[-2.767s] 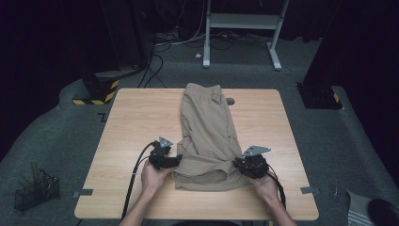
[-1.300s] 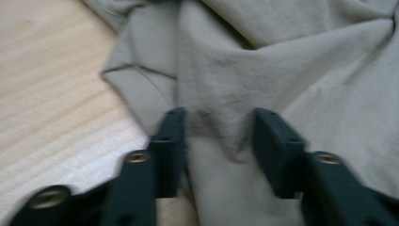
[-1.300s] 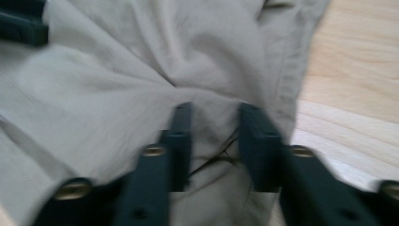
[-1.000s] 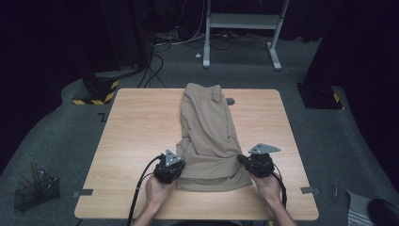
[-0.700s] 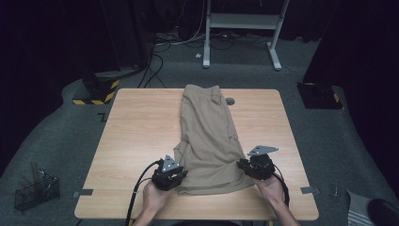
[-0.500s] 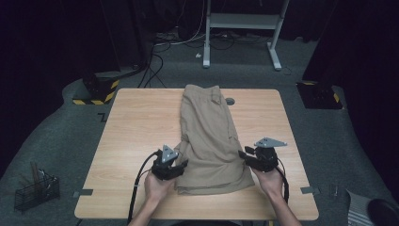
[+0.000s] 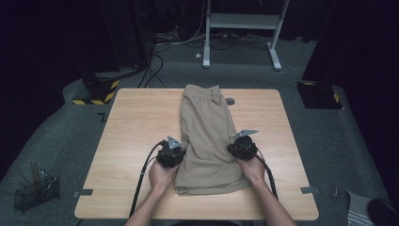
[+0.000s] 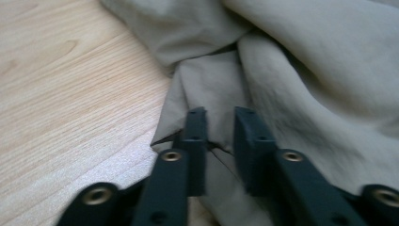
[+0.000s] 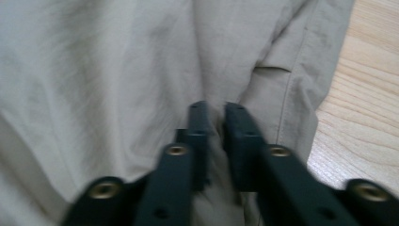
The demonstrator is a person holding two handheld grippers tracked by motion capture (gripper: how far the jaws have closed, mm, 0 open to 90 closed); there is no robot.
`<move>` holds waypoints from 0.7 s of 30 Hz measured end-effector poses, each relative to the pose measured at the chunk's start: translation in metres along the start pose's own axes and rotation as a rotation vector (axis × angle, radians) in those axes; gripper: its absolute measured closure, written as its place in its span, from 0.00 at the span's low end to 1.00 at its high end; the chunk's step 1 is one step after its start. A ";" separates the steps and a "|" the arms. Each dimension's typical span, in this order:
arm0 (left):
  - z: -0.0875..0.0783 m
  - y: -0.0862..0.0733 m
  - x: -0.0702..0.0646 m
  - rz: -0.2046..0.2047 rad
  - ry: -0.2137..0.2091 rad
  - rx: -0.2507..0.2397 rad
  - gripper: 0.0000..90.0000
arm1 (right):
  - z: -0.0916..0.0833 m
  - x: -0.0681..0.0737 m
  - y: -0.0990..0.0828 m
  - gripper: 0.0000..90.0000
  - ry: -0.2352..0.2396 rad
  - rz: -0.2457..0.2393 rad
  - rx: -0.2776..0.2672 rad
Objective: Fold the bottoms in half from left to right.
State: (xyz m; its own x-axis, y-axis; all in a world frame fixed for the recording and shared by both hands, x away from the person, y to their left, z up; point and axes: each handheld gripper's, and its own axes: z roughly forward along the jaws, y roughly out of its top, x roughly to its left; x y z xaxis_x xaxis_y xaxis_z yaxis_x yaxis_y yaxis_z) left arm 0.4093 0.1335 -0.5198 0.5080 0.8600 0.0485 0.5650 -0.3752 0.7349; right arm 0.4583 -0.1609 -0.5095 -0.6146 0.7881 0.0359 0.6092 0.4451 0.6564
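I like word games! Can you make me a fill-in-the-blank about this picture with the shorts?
The tan shorts lie on a ____ table.
The left gripper pinches the ____ of the shorts.
The shorts' waistband points ____ from the person.
A black ____ trails from the right gripper.

Missing words: wooden; edge; away; cable

A light wooden table (image 7: 131,127) stood on grey carpet (image 7: 61,146). A small dark round thing (image 7: 229,101) lay on the tabletop near its far edge. Beyond it rose a white metal frame (image 7: 240,21), with cables (image 7: 160,52) trailing over the floor. A black-and-yellow striped block (image 7: 96,92) sat off the far left corner, another (image 7: 320,94) to the right. A wire basket (image 7: 35,190) rested on the floor at near left.
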 end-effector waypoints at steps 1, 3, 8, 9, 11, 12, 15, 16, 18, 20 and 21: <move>-0.001 0.000 -0.001 0.011 0.002 0.004 0.95 | -0.003 -0.002 0.000 1.00 -0.003 0.000 0.000; -0.003 -0.001 -0.002 0.031 0.010 0.015 0.98 | -0.010 -0.005 0.000 1.00 -0.039 -0.011 -0.018; -0.016 -0.011 0.003 0.049 0.023 0.036 0.98 | -0.029 -0.019 -0.002 1.00 -0.096 0.021 -0.065; -0.019 -0.013 0.005 0.043 0.021 0.038 0.98 | -0.028 -0.021 -0.003 0.99 -0.087 0.028 -0.056; -0.025 -0.018 0.008 0.021 0.020 0.028 0.96 | -0.025 -0.021 -0.004 0.89 -0.055 0.034 -0.037; -0.027 -0.019 0.009 0.006 0.017 0.014 0.91 | -0.025 -0.018 -0.004 0.81 -0.060 0.032 -0.045; -0.027 -0.016 0.009 -0.038 -0.016 -0.018 0.69 | -0.028 -0.013 -0.006 0.67 -0.035 0.053 -0.070; -0.025 -0.014 0.008 -0.039 -0.016 -0.018 0.64 | -0.029 -0.011 -0.006 0.64 -0.031 0.052 -0.060; -0.020 -0.011 0.005 -0.027 -0.011 -0.013 0.60 | -0.030 -0.009 -0.009 0.67 -0.035 0.050 -0.034; -0.012 -0.013 0.003 -0.020 -0.011 -0.008 0.61 | -0.027 -0.010 -0.013 0.82 -0.029 0.040 0.002; -0.011 -0.014 0.005 -0.035 -0.019 -0.015 0.62 | -0.026 -0.012 -0.015 0.91 -0.042 0.024 0.012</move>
State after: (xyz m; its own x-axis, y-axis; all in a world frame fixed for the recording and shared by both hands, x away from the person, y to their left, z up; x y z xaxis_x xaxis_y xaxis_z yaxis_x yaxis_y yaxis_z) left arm 0.3964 0.1469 -0.5222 0.5002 0.8658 0.0099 0.5731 -0.3397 0.7458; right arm 0.4434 -0.1880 -0.5008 -0.5779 0.8159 0.0196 0.6297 0.4305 0.6466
